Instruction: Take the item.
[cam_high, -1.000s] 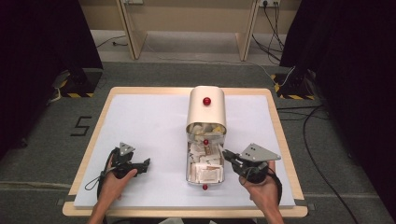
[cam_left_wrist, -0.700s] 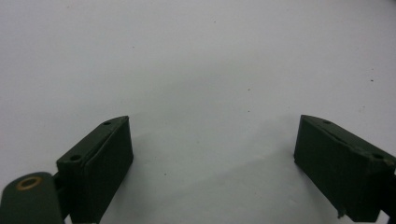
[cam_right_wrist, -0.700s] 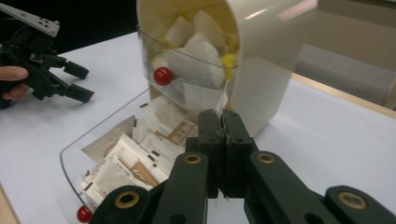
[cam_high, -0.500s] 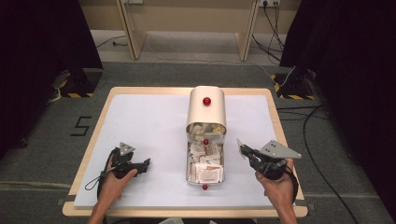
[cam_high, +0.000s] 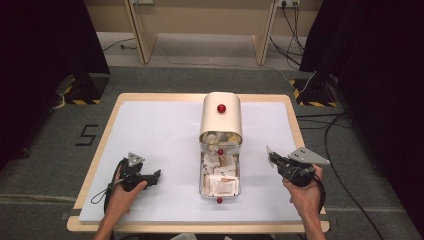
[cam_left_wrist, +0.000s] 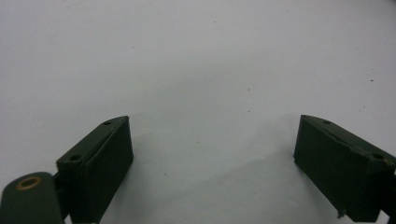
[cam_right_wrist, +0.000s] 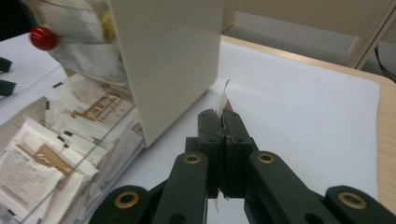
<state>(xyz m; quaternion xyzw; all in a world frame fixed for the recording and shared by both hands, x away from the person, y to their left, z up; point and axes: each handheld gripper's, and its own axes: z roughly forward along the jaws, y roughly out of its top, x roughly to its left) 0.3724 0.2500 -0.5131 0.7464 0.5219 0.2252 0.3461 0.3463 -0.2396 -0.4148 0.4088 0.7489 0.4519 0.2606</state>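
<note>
Clearly the right tool (cam_right_wrist: 223, 122) is clenched on a thin paper sachet (cam_right_wrist: 223, 100) beside the box (cam_right_wrist: 163, 60) (light, floppy, tearable); pinch it mid-edge. Left tool (cam_left_wrist: 212, 163) rests released on the counter (cam_left_wrist: 196, 56).

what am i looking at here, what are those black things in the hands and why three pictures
A person sits at a table holding a hand-worked gripper in each hand. One picture is taken from above; the other two come from cameras riding on each gripper. In the middle stands a cream box with a red knob, its drawer pulled out and full of paper packets. The right gripper is shut on a thin packet, beside the box. The left gripper rests open over bare table, holding nothing.
</note>
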